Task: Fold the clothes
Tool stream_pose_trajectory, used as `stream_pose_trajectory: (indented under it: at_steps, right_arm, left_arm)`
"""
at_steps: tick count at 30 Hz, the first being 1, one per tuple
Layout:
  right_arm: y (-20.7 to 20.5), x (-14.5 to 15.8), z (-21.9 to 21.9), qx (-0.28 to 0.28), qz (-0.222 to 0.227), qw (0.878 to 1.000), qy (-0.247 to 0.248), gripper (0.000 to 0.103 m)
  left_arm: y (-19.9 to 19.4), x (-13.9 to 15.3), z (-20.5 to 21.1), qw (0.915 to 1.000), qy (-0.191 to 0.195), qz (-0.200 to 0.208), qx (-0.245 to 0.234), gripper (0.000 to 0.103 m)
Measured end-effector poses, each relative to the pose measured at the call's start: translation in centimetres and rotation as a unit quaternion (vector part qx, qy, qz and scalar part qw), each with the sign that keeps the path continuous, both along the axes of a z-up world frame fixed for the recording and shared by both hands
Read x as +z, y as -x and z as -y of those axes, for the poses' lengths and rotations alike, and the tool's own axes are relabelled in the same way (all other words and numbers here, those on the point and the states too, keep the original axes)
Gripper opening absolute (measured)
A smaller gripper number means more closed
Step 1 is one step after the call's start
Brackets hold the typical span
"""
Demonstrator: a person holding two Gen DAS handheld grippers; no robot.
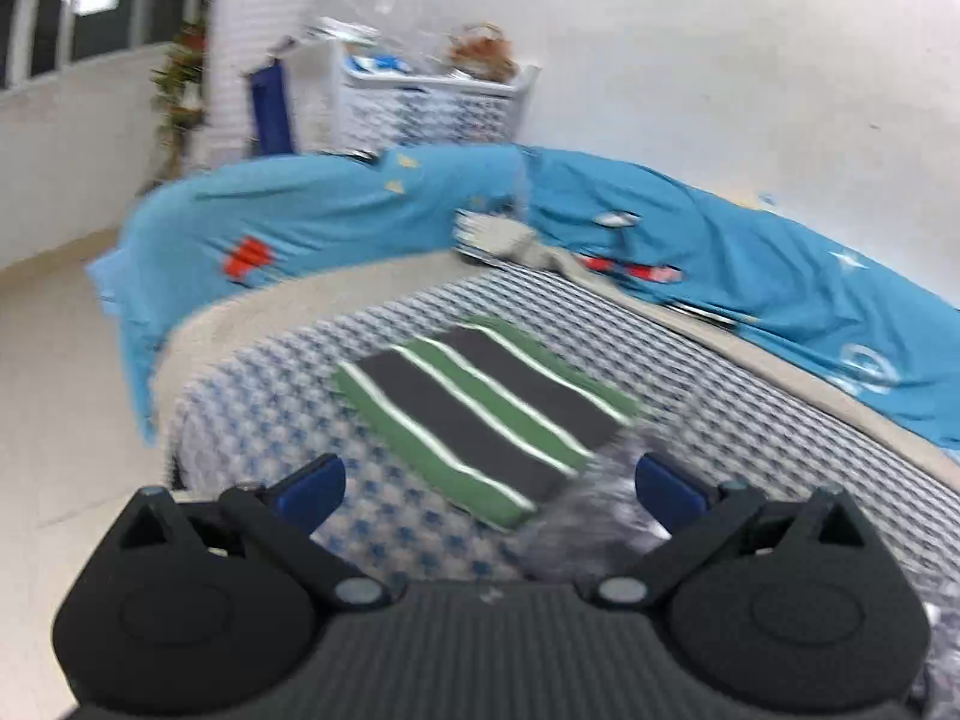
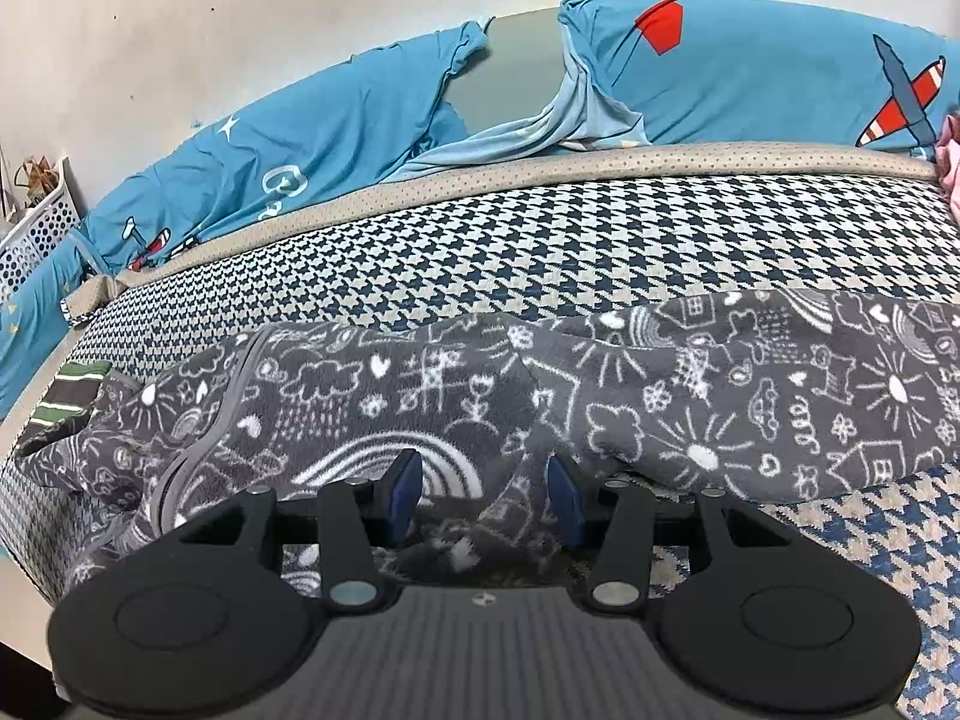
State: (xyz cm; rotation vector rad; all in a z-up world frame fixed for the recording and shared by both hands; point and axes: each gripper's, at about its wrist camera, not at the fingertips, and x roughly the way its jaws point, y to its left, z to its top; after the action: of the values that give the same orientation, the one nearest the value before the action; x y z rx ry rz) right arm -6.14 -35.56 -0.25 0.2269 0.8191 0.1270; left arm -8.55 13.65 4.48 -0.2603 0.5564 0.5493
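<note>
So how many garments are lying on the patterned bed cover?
2: the folded green striped garment near the cover's left end, and the grey doodle-print garment spread before the right gripper. Others may be hidden.

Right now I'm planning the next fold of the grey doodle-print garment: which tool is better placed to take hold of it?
Right. The right tool sits over the grey garment, fabric between its fingers; the left tool is wide open, facing the striped piece.

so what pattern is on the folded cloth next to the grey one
Green and dark grey stripes with thin white lines, on the folded cloth; clearest in the left wrist view.
</note>
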Motion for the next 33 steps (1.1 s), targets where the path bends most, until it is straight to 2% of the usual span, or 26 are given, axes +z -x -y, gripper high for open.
stream_pose_trajectory:
  at_steps: [7, 9, 13, 18, 22, 28, 30, 33]
  right_arm:
    - [-0.3, 0.3, 0.2, 0.001, 0.006, 1.000, -0.012, 0.046]
    - [-0.5, 0.2, 0.2, 0.003, 0.006, 1.000, -0.013, 0.046]
    - [-0.9, 0.1, 0.0, 0.006, 0.005, 1.000, -0.012, 0.046]
    - [-1.8, 0.0, -0.4, 0.014, 0.011, 1.000, -0.008, 0.046]
    - [-2.8, 0.0, -0.6, 0.015, 0.021, 1.000, -0.014, 0.046]
    - [-4.7, 0.0, -1.1, 0.015, 0.037, 0.999, -0.020, 0.048]
    - [-5.4, -0.1, -1.2, 0.012, 0.039, 0.999, -0.021, 0.055]
    - [-6.1, -0.3, -1.2, 0.009, 0.039, 0.999, -0.021, 0.058]
  left_arm:
    - [-2.4, -0.7, 3.1, 0.9960, 0.045, -0.022, -0.074, 0.103]
    - [-2.8, -0.8, 4.4, 0.9941, 0.043, -0.028, -0.096, 0.103]
    - [-4.3, -1.6, 6.4, 0.9870, 0.057, -0.047, -0.142, 0.103]
    - [-5.9, -2.2, 7.9, 0.9815, 0.068, -0.066, -0.166, 0.103]
    - [-7.6, -2.6, 9.0, 0.9736, 0.090, -0.073, -0.197, 0.103]
    - [-9.6, -3.3, 11.2, 0.9638, 0.084, -0.099, -0.233, 0.103]
    - [-10.3, -3.7, 12.1, 0.9587, 0.082, -0.110, -0.249, 0.103]
    - [-10.9, -4.1, 13.4, 0.9538, 0.065, -0.123, -0.266, 0.103]
